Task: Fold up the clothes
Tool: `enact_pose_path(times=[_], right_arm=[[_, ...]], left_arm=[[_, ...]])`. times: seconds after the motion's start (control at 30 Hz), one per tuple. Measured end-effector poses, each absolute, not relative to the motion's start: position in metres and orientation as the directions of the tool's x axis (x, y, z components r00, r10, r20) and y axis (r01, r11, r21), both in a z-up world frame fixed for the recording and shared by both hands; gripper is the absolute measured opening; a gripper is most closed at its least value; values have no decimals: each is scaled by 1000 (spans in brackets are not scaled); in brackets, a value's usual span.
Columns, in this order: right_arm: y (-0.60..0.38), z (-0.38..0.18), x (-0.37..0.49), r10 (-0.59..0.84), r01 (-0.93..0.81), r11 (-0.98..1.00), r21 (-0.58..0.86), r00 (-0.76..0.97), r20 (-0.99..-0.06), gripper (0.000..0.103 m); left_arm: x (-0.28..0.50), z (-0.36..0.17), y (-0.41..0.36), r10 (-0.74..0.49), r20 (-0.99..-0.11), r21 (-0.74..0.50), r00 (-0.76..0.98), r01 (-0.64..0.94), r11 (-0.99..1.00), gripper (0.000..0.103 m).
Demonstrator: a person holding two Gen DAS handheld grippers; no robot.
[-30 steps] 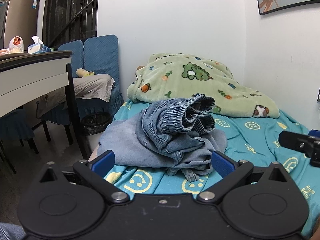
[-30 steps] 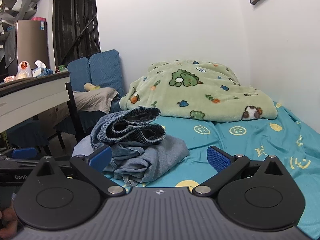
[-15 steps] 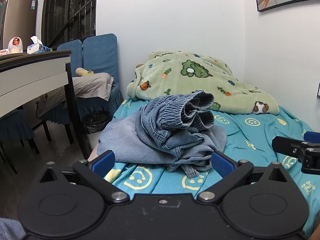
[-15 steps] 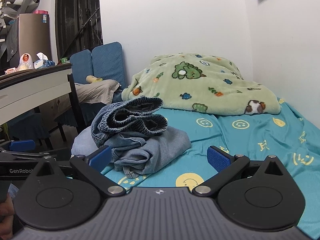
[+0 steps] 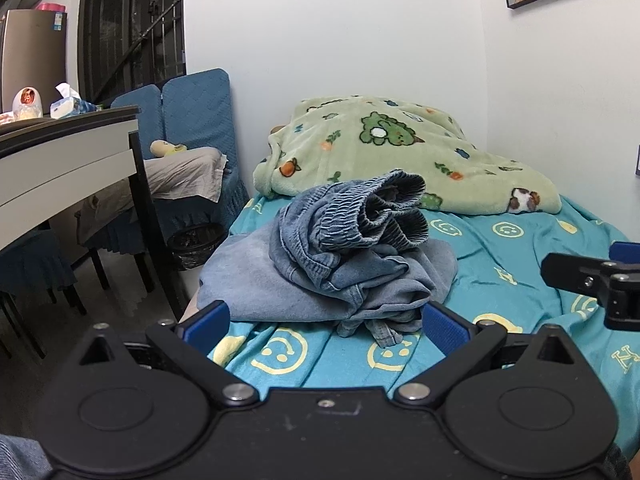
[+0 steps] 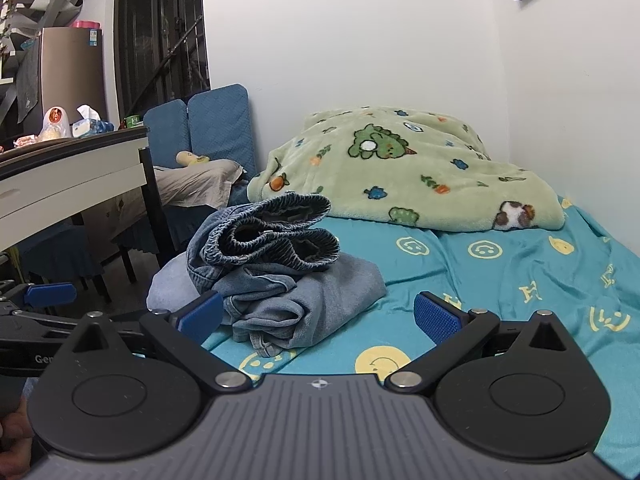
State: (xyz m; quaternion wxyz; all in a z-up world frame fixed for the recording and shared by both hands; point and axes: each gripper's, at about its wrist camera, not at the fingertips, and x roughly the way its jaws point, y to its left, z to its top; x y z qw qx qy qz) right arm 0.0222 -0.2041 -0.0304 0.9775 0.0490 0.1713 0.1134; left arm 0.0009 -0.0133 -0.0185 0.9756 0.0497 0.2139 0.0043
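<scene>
A crumpled pile of blue denim clothes [image 5: 340, 264] lies on the teal smiley-print bed sheet [image 5: 512, 280], near the bed's left edge; the elastic waistband sits on top. It also shows in the right wrist view [image 6: 276, 276]. My left gripper [image 5: 326, 326] is open and empty, just short of the pile's near edge. My right gripper [image 6: 318, 316] is open and empty, near the pile's right side. The right gripper shows at the right edge of the left wrist view [image 5: 600, 280].
A green cartoon blanket [image 5: 400, 160] is heaped at the head of the bed by the wall. A white desk [image 5: 60, 168], blue covered chairs [image 5: 192, 120] and a black bin [image 5: 196, 240] stand to the left of the bed.
Both grippers have shifted slightly, so the pile sits a little differently in each view. The jaws stay open. The clothes have not moved.
</scene>
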Motion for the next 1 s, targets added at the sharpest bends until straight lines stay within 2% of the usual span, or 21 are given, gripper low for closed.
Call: enact_pose_path(times=[0.67, 1.0], right_arm=[[-210, -35, 32, 209, -168, 974, 151, 923, -323, 103], [-215, -41, 43, 176, -121, 976, 178, 925, -337, 103]], left_arm=[[19, 0, -14, 4, -422, 75, 907, 31, 997, 102], [86, 13, -40, -8, -387, 175, 922, 82, 981, 101]])
